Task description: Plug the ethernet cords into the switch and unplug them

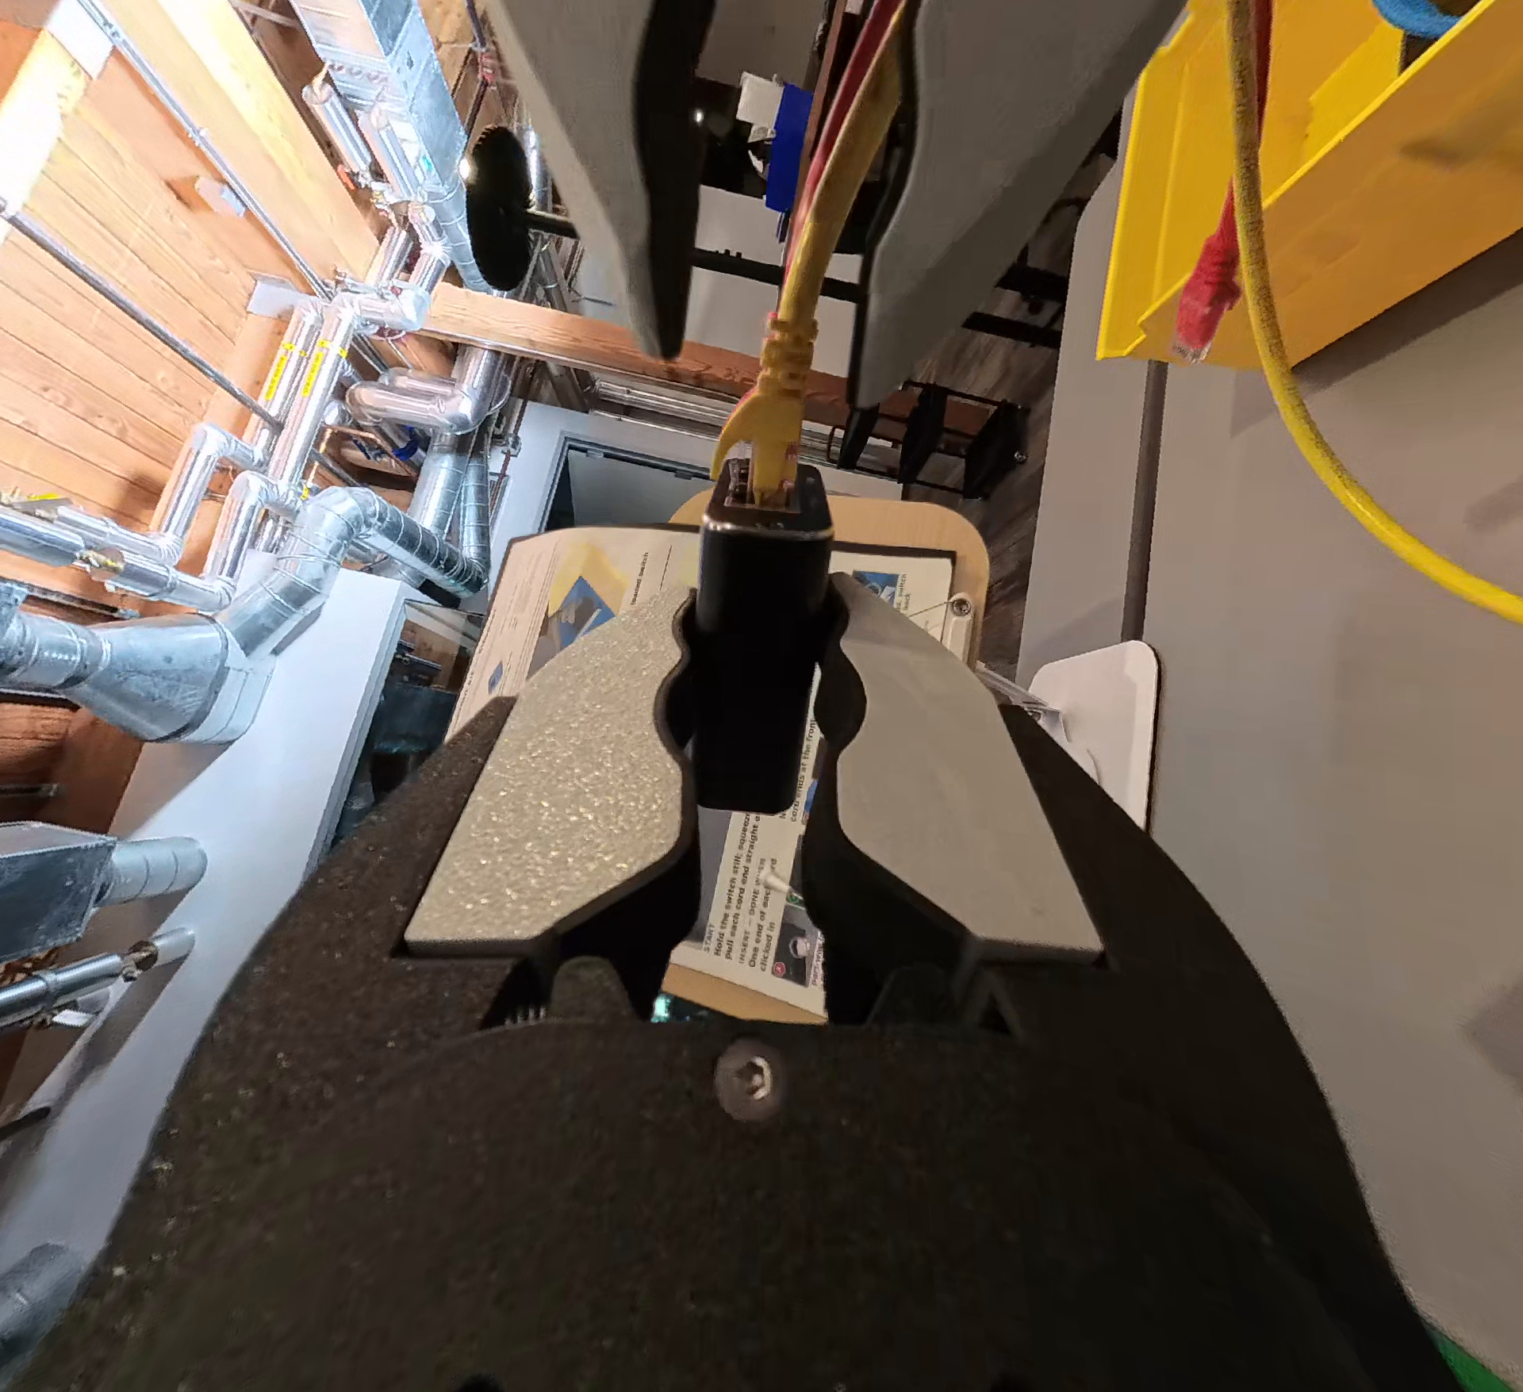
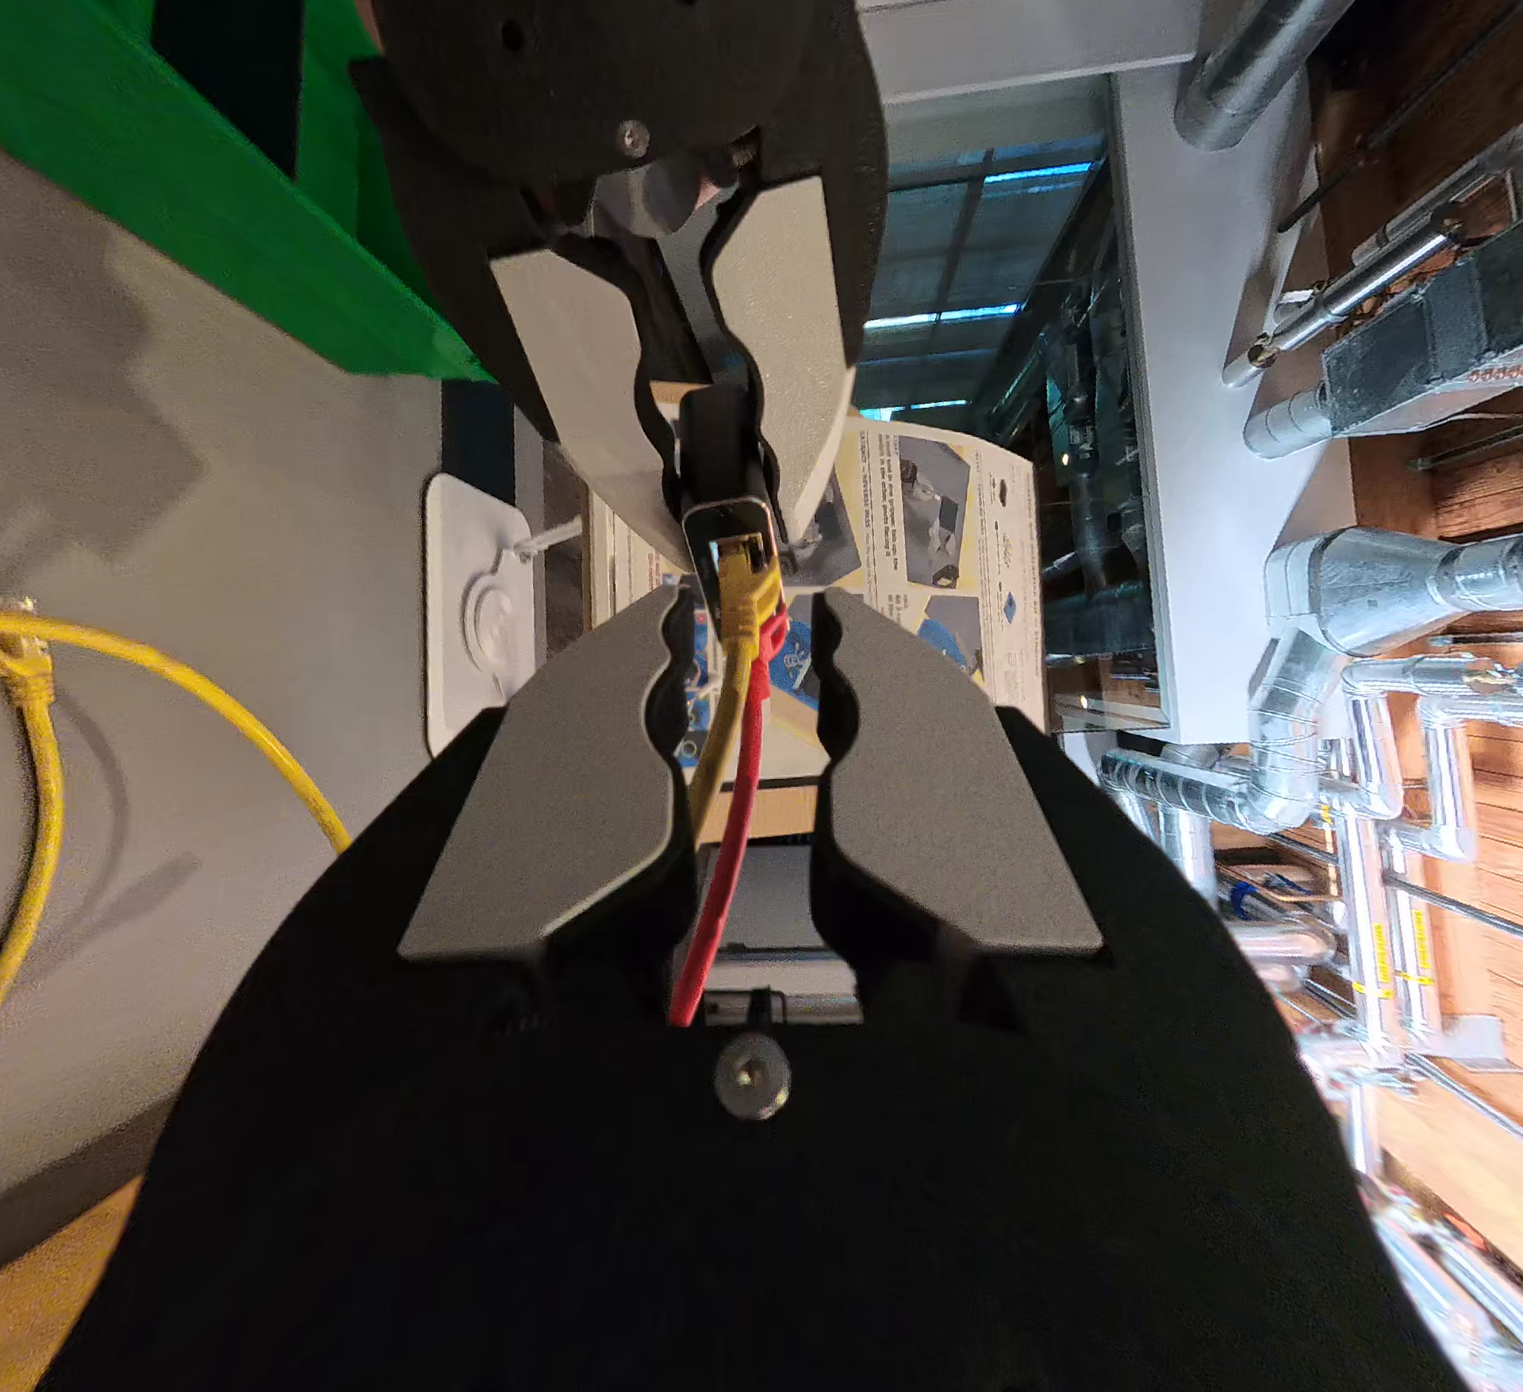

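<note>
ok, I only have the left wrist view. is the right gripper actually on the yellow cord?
Observer: No. In the right wrist view the right gripper is open; the yellow cord runs between its fingers with a gap on each side.
Operator: and the red one?
Observer: The red cord runs through the same gap, and its red plug sits right behind the yellow plug at the switch. Can't tell if it is seated.
Operator: any loose ends?
Observer: One loose yellow plug lies on the grey table, at the left edge of that view.
</note>
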Tool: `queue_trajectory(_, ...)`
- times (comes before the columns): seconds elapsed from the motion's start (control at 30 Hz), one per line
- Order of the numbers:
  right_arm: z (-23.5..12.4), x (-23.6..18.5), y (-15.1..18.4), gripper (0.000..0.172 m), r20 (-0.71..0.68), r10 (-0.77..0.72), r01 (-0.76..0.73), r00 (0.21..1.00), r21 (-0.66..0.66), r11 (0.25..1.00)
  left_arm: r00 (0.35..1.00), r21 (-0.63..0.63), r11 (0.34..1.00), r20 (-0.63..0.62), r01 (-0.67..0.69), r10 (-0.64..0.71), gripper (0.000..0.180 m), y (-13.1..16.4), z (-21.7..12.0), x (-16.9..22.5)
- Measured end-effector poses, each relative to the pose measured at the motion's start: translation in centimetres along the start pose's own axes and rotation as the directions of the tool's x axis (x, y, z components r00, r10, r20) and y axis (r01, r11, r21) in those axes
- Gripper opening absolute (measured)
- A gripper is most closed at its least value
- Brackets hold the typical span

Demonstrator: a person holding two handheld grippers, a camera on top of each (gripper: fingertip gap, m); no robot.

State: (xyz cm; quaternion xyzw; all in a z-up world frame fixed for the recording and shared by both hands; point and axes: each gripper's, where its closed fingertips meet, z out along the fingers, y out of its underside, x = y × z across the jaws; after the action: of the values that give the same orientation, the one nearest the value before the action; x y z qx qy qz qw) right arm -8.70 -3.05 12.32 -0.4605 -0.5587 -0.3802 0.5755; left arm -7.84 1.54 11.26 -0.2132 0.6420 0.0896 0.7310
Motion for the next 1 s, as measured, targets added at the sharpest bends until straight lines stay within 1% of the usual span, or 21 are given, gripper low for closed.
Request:
queue_trajectory(0.1,0.6,-0.6,0.5,0.027,0.017,-0.026,0.027,1.0,-0.049,0.998,0.999,0.003,0.999,0.002,-0.032,0.032,0.025,-0.4,0.2,0.4)
queue_trajectory(0.13,0.8,-0.8,0.5,0.027,0.019,-0.034,0.034,0.999,-0.047,0.998,0.999,0.001,0.999,0.002,-0.043,0.043,0.024,-0.4,0.2,0.5)
queue_trajectory(0.23,1.0,-0.6,0.9,0.022,-0.002,-0.034,0.034,0.999,-0.071,0.997,0.999,0.005,0.999,0.014,-0.047,0.047,0.025,-0.7,0.1,0.3)
queue_trajectory(0.43,1.0,-0.1,0.5,0.016,-0.056,-0.073,0.07,0.996,-0.053,0.996,0.999,0.003,0.999,0.023,-0.045,0.045,0.025,-0.8,0.0,0.1)
queue_trajectory(0.6,1.1,-0.6,0.6,0.015,-0.036,-0.075,0.073,0.997,-0.057,0.996,0.998,-0.025,0.998,0.023,-0.06,0.06,0.025,-0.5,0.2,0.4)
queue_trajectory(0.67,1.3,-1.0,0.9,0.015,-0.012,-0.066,0.065,0.998,-0.068,0.996,0.998,-0.061,0.997,0.029,-0.055,0.057,0.024,-0.2,0.7,0.8)
queue_trajectory(0.73,1.5,-1.9,1.1,0.015,0.038,-0.025,0.028,0.999,-0.075,0.997,0.998,-0.089,0.994,0.026,-0.063,0.065,0.024,0.1,1.3,1.4)
queue_trajectory(0.8,1.9,-2.5,1.5,0.015,0.073,0.001,0.005,0.997,-0.086,0.996,0.998,-0.093,0.994,-0.01,-0.057,0.057,0.025,0.6,1.7,2.2)
queue_trajectory(0.9,2.0,-2.9,2.1,0.015,0.125,0.029,-0.018,0.992,-0.087,0.996,0.998,-0.08,0.997,-0.054,0.006,-0.011,0.026,0.8,2.0,2.9)
queue_trajectory(1.0,1.9,-3.5,2.6,0.015,0.217,0.014,0.01,0.976,-0.111,0.994,0.997,-0.092,0.996,-0.075,0.013,-0.02,0.025,0.9,2.4,3.5)
